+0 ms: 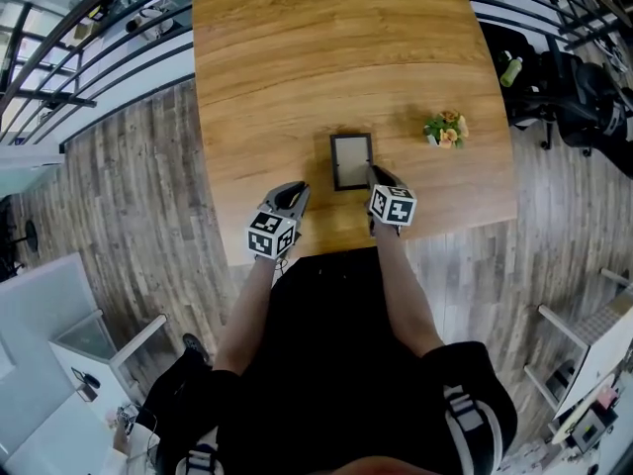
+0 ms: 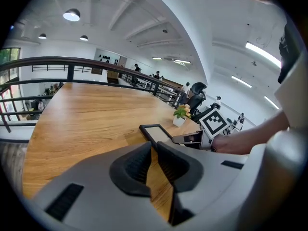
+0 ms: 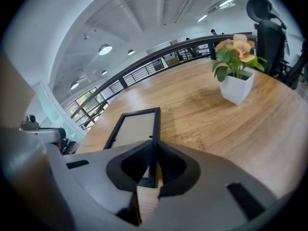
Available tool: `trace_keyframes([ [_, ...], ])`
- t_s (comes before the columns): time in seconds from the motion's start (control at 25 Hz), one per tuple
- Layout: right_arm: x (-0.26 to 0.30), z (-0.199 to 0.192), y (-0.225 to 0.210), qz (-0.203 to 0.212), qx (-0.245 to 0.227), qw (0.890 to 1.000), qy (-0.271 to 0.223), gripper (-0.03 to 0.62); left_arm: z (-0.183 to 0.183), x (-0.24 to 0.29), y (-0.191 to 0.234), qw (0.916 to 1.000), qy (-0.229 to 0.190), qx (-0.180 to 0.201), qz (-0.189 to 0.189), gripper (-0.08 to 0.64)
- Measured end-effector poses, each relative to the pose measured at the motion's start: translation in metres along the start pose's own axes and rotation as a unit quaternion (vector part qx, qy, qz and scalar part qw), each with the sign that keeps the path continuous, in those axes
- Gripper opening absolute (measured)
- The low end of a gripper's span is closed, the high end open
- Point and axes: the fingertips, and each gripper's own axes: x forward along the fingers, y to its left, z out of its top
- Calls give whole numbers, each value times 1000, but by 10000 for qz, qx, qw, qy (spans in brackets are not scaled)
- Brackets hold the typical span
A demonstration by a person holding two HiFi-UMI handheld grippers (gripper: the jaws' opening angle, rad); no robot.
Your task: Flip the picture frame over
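Right gripper fingers clamped on picture frame edge; left gripper fingers together

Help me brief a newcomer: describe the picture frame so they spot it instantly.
On the wooden table, look at the edge nearest the person. The picture frame is the dark-rimmed rectangle held by the right gripper, unlike the potted plant nearby.

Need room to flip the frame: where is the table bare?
Bare: far half of the table beyond the picture frame, and left of it. Crowded: near edge, with left gripper and right gripper; potted plant sits right.
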Motion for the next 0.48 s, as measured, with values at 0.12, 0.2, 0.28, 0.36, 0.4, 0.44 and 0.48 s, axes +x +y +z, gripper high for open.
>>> trace_keyframes([
  [0.12, -8, 6, 4, 61, -95, 9999, -59, 51, 0, 3, -6, 9996, 14, -224, -197, 134],
  [0.2, -12, 11, 13, 159, -301, 9994, -98, 52, 0, 3, -8, 9988, 5, -381, -297, 175],
  [0.28, -17, 15, 22, 231, -561, 9981, -125, 52, 1, 2, -11, 9982, -36, -487, -349, 176],
  [0.36, -21, 20, 30, 302, -719, 9968, -168, 52, 3, 4, -12, 9973, -85, -593, -428, 178],
  [0.4, -23, 24, 33, 340, -767, 9963, -200, 52, 5, 4, -13, 9963, -130, -692, -484, 181],
  [0.44, -25, 26, 36, 376, -812, 9957, -229, 52, 7, 5, -14, 9951, -177, -809, -536, 184],
  [0.48, -27, 27, 38, 408, -856, 9952, -251, 52, 8, 5, -15, 9939, -215, -917, -577, 189],
])
